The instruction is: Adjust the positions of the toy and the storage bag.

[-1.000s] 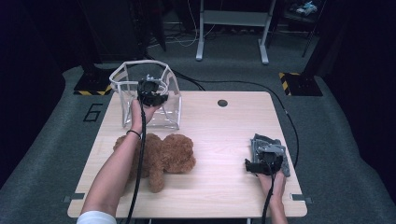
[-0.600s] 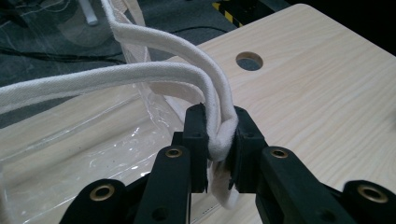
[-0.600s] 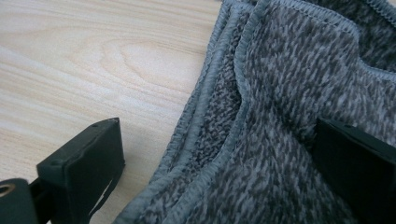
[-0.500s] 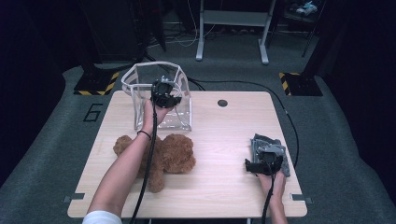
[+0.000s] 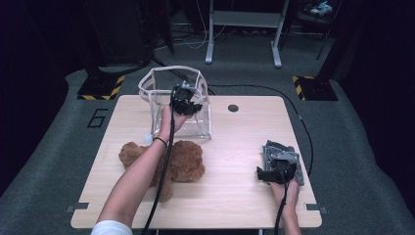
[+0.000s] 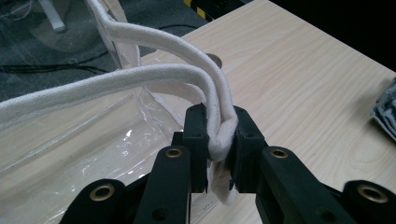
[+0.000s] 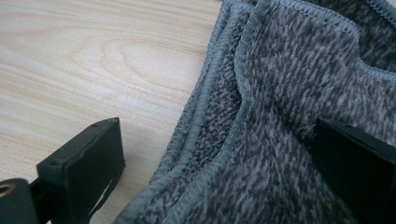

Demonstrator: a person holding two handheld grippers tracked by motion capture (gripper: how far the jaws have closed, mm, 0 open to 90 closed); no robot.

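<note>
The clear plastic tote bag stands upright just left of centre in the upper part of the high view, at the far edge of the table, its open mouth facing up and its long axis running across the frame. A white woven strap edges the rim and loops into a handle; in the left gripper view that strap crosses from the upper left and folds down into the lower centre, where the left gripper has its jaws narrowed onto it, pinching the doubled webbing. In the high view this gripper sits over the near wall of the bag.

The right gripper lies at lower right of the high view on a folded grey cloth; in the right gripper view its jaws stand wide, one on bare wood at lower left, the other on the cloth, a flecked knit with stitched hems in layers.

A brown plush teddy bear lies just below the bag, partly under the left forearm. The table is pale wood-grain laminate with rounded corners and a small dark round hole. Around it is grey carpet, a dim room, yellow-and-black striped plates, and a pale metal stand at top centre.
</note>
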